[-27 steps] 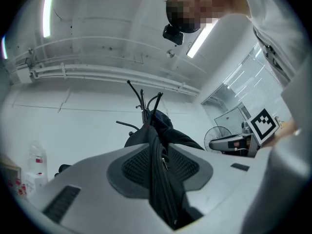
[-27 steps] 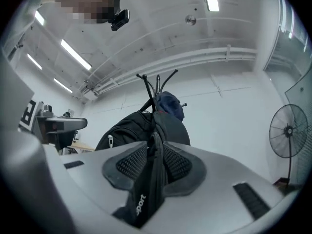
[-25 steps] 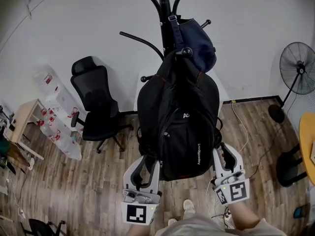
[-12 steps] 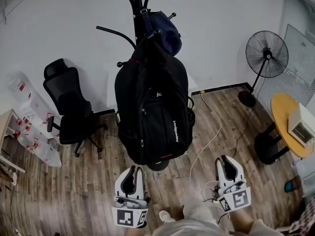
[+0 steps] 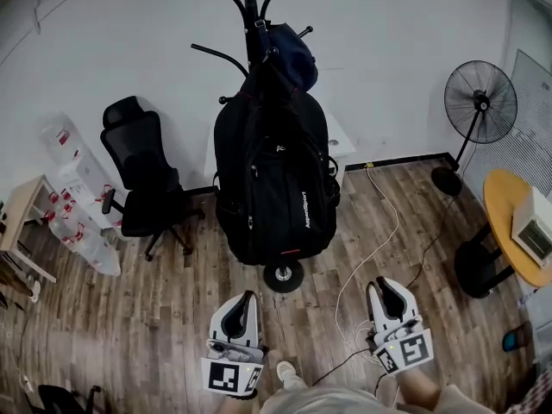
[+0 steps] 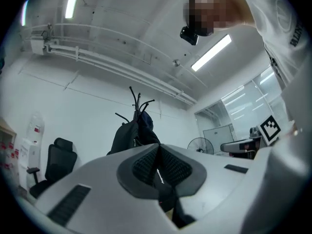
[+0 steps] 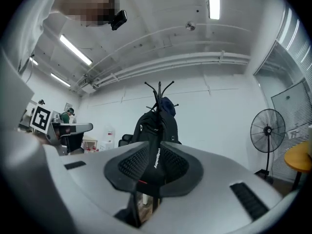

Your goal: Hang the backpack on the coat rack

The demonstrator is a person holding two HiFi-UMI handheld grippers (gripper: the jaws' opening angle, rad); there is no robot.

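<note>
The black backpack point(image 5: 274, 179) hangs from a hook of the black coat rack point(image 5: 251, 3), and nothing else holds it up. The rack's round foot point(image 5: 283, 276) stands on the wood floor under it. My left gripper point(image 5: 247, 300) is low in the head view, short of the backpack and apart from it, its jaws shut with nothing in them. My right gripper point(image 5: 387, 288) is further right, its jaws a narrow gap apart and empty. From the left gripper point(image 6: 158, 147) the backpack point(image 6: 124, 138) shows far off. Past the right gripper point(image 7: 157, 147) it point(image 7: 153, 128) hangs straight ahead.
A dark blue bag point(image 5: 295, 52) shares the rack's top. A black office chair point(image 5: 142, 175) stands to the left, with clear storage boxes point(image 5: 78, 188) beyond it. A standing fan point(image 5: 479, 102) and a round yellow table point(image 5: 509, 231) are to the right. A white cable point(image 5: 379, 231) trails across the floor.
Both grippers have drawn back from the backpack's lower sides, and it now hangs alone on the rack. The left jaws went from wide open to shut.
</note>
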